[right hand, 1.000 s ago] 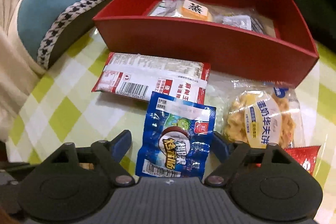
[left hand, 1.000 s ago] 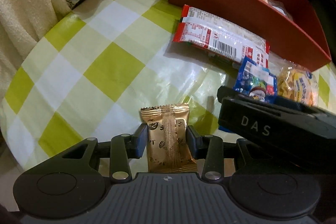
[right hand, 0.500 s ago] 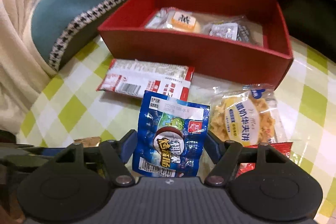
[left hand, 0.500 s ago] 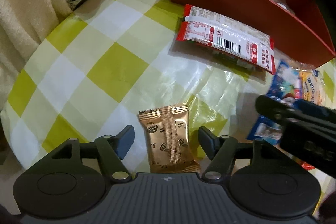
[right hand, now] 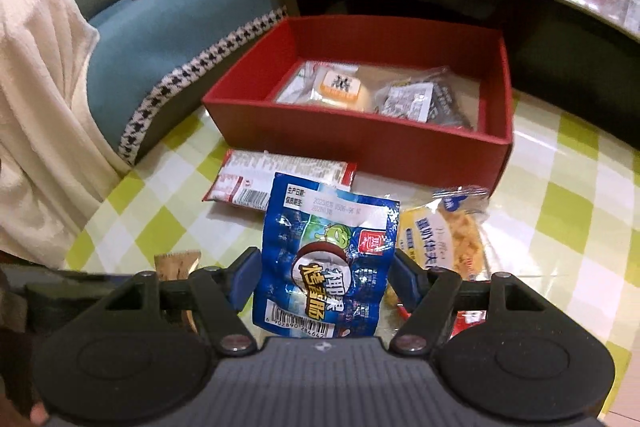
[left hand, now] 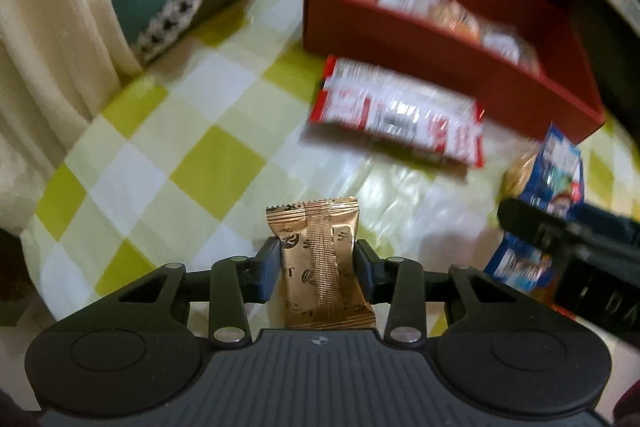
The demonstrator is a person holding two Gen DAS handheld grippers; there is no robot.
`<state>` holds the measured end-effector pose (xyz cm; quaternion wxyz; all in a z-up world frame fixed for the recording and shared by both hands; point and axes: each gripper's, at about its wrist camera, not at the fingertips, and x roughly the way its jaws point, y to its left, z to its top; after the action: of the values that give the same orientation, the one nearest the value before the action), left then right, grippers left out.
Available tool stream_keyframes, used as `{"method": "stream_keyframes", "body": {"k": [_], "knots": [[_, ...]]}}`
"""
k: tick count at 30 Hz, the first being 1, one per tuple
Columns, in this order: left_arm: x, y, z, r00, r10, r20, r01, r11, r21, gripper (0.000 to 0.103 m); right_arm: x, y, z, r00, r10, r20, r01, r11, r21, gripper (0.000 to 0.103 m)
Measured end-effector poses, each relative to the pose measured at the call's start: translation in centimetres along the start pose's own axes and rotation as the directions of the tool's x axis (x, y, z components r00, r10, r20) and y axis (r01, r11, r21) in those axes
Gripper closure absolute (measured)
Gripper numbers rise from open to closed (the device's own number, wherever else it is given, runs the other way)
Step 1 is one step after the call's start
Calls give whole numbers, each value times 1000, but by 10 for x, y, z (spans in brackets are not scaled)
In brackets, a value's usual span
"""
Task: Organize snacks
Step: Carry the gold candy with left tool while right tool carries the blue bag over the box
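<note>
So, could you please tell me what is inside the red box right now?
Inside the red box lie a clear-wrapped pastry with an orange label and a dark packet with a white label. Its near wall hides the front strip of the floor, so anything there is unseen.

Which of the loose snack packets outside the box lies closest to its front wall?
The red-and-white packet with the barcode, lying flat just before the red box; the yellow waffle packet sits farther out.
</note>
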<state>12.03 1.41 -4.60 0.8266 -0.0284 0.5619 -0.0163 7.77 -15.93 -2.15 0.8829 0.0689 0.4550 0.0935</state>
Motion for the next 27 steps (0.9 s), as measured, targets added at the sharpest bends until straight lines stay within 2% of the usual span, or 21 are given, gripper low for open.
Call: {"method": "stream_keyframes", "body": {"k": [4, 6, 10, 14, 20, 27], "knots": [[-14, -8, 8, 999, 2, 39, -1, 1000, -22, 55, -17, -7, 1, 1000, -6, 24, 6, 1000, 8, 29], [-19, -16, 15, 999, -19, 42, 20, 999, -32, 55, -24, -12, 1, 999, -10, 37, 9, 1000, 23, 29], [-24, -38, 31, 995, -38, 88, 37, 999, 11, 55, -30, -20, 7, 998, -31, 62, 28, 999, 37, 29], [-15, -45, 47, 994, -72, 81, 73, 997, -3, 55, -25, -28, 17, 997, -34, 70, 30, 998, 53, 29], [-18, -48, 70, 989, -100, 110, 103, 995, -15, 55, -22, -39, 38, 995, 42, 95, -53, 992, 118, 29], [-23, -49, 96, 982, -110, 152, 116, 993, -30, 55, -23, -39, 64, 987, 42, 158, -63, 989, 132, 29]]}}
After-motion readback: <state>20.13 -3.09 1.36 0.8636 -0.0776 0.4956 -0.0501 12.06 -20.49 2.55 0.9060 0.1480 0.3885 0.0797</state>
